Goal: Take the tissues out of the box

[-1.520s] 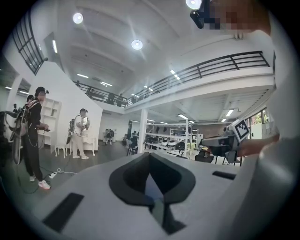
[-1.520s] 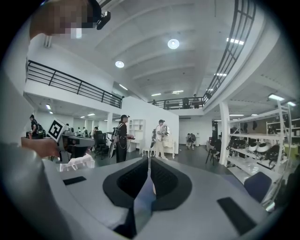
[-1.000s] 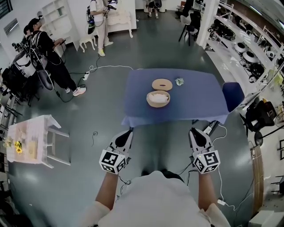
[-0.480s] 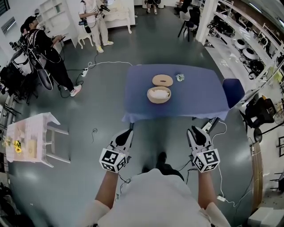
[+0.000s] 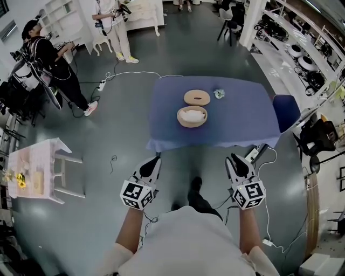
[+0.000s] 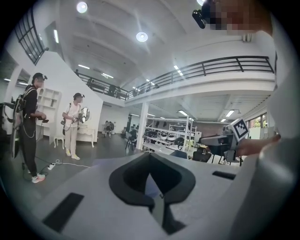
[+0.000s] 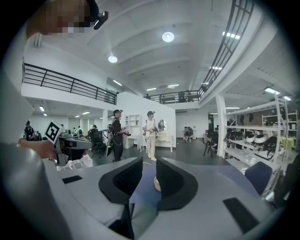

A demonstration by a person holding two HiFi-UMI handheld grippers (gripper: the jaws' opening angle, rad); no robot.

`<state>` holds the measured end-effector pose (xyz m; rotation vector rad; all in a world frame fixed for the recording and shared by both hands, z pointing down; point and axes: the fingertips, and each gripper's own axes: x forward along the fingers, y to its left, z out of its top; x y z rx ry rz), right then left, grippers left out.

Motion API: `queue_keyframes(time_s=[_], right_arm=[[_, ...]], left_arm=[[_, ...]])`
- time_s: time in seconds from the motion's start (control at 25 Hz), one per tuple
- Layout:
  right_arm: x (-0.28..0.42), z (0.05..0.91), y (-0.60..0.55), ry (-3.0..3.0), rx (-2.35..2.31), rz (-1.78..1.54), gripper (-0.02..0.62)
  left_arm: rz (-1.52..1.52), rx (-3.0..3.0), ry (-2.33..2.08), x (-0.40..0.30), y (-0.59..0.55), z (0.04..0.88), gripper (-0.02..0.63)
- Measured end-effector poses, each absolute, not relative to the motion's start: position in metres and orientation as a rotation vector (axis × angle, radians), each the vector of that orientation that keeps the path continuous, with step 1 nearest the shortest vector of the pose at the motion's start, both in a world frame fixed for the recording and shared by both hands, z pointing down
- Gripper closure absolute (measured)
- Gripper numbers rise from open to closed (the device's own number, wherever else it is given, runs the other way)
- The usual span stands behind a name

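Observation:
A round wooden box [image 5: 192, 116] full of white tissues stands on the blue-covered table [image 5: 237, 118], far ahead of me. Its lid [image 5: 197, 97] lies flat just behind it, and a small crumpled wad [image 5: 218, 94] lies to the lid's right. I hold both grippers near my body, well short of the table. The left gripper [image 5: 152, 161] [image 6: 150, 157] is shut and empty. The right gripper [image 5: 235, 160] [image 7: 149, 168] is open with nothing between its jaws. In the right gripper view, the blue cloth and the box [image 7: 156, 183] show through the gap.
Two people [image 5: 46, 54] [image 5: 110, 16] with gear stand at the back left. A white side table [image 5: 43, 167] is at my left. A blue chair [image 5: 284, 110] sits at the table's right end. Cables [image 5: 264, 156] run over the floor; shelves line the right wall.
I have stepped a little toward the table, with one foot now showing ahead of me. Both grippers stay in the same place before me. The person at the back has drifted left.

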<state>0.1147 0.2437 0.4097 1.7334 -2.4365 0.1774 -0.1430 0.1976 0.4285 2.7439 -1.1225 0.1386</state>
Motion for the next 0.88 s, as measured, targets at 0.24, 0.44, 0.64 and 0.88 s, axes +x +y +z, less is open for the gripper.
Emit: queue_keyframes(time_s=[0.24, 0.44, 0.64, 0.88], right_arm=[[0.143, 0.423, 0.186, -2.453, 1.704, 0.225, 0.486], [0.164, 0.433, 0.128, -2.474, 1.649, 0.272, 0.486], [0.19, 0.449, 0.076, -2.504, 1.578, 0.313, 0.486], [0.216, 0.461, 0.024, -2.534, 1.514, 0.356, 0.486]], left_arm=[[0.169, 2.726, -1.141, -0.113, 0.149, 0.436, 0.598], [0.184, 2.687, -1.174, -0.088, 0.098, 0.438, 0.598], [0.215, 2.654, -1.218, -0.056, 0.057, 0.445, 0.598], [0.245, 2.608, -1.281, -0.033, 0.018, 0.446, 0.598]])
